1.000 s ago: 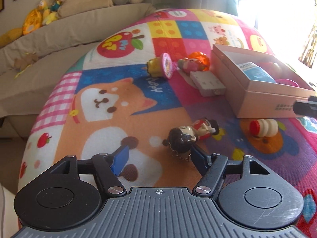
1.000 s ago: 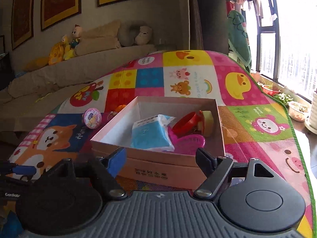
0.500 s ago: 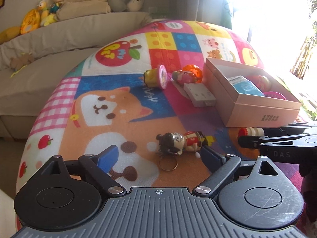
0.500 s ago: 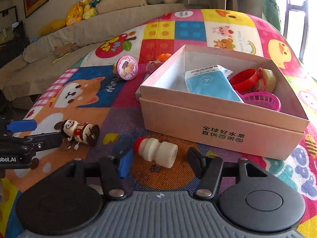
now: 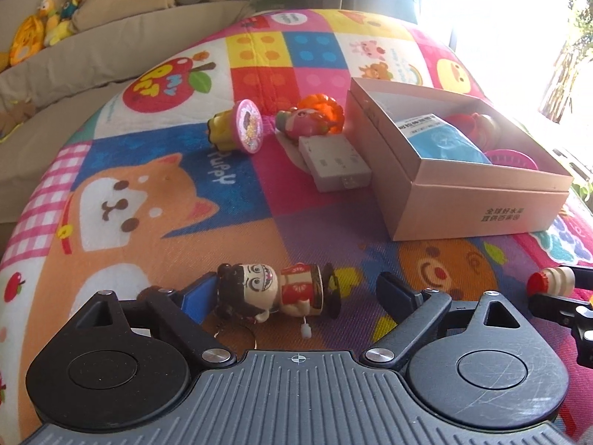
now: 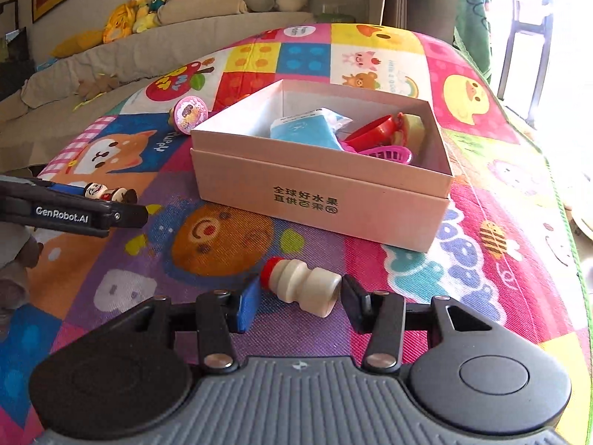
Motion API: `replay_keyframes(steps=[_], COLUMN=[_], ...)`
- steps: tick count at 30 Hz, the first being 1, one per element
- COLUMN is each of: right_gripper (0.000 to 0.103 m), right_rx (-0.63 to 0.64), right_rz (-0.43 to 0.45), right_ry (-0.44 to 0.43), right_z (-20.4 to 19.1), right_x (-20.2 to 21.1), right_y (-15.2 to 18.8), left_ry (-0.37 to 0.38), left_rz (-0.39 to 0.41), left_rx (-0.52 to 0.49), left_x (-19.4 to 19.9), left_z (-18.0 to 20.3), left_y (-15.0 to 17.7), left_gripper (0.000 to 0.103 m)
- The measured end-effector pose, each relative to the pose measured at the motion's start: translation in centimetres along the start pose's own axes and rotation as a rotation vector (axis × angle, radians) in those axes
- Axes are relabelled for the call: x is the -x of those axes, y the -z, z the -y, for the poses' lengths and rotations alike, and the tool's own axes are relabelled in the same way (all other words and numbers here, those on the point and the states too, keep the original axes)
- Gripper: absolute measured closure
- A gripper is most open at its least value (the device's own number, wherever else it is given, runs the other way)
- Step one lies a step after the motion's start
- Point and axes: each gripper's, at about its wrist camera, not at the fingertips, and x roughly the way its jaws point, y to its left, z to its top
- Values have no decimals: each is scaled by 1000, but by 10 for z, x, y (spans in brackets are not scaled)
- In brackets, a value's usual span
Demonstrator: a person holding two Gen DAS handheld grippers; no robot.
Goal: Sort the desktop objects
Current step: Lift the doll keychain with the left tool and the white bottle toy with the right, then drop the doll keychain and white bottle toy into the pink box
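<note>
I am at the pick-up step on both sides at once. My left gripper [image 5: 292, 293] is spread wide around the doll keychain [image 5: 278, 293], which lies on its side on the play mat [image 5: 148, 222]; the blue pad [image 5: 192, 298] is just beside the doll's head, while the other finger stands clear of the feet, so nothing is pinched yet. Those jaws have just been closing a little, with the doll between them. My right gripper [image 6: 296, 296] brackets the small white bottle with a red cap [image 6: 302, 285], also lying on its side. Its jaws have narrowed to roughly the bottle's length. The blue pad looks to be at the cap and the black finger just beside the base, but I cannot tell whether either pad is actually pressing.

Next, I judge, both need to finish closing end to end on their toys, then lift and carry them to the cardboard box [image 6: 318, 200], which sits just beyond the bottle. The doll's key ring dangles near the gripper base and could snag.

The box is open and already holds a blue tissue packet [image 6: 304, 129], a red plastic piece [image 6: 374, 131] with a pale yellow item beside it, and a pink toy basket [image 6: 385, 154]. Outside the box, against its far-left side, lie a white rectangular block [image 5: 333, 163], an orange-and-pink toy [image 5: 315, 118] and a pink-topped stamp toy [image 5: 241, 131], unsorted.
</note>
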Motion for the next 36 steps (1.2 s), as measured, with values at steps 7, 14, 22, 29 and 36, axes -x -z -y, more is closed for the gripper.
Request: replay_keyframes(steps=[7,14,22,29,36], right_gripper=[56,56,56,56,56], right_rx=[-3,3,-44,-65,-100], right_rz=[0,41,417,439,367], right_ry=[-7,-14,78,124,148], right_z=[5,11,53,70,81], right_x=[9,28,122,125,102], right_y=[8,0,-72,-79,-73], left_ry=[-14,68,167,214,178], left_rz=[12,82,375,393,259], left_rx=[-55,-90,-144,-140,-139], left_x=[6,53,109,70,35], left_z=[9,19,57,91,78], left_y=[0,-13,-87,-118,-88], left_gripper=[33,34,34,32,9])
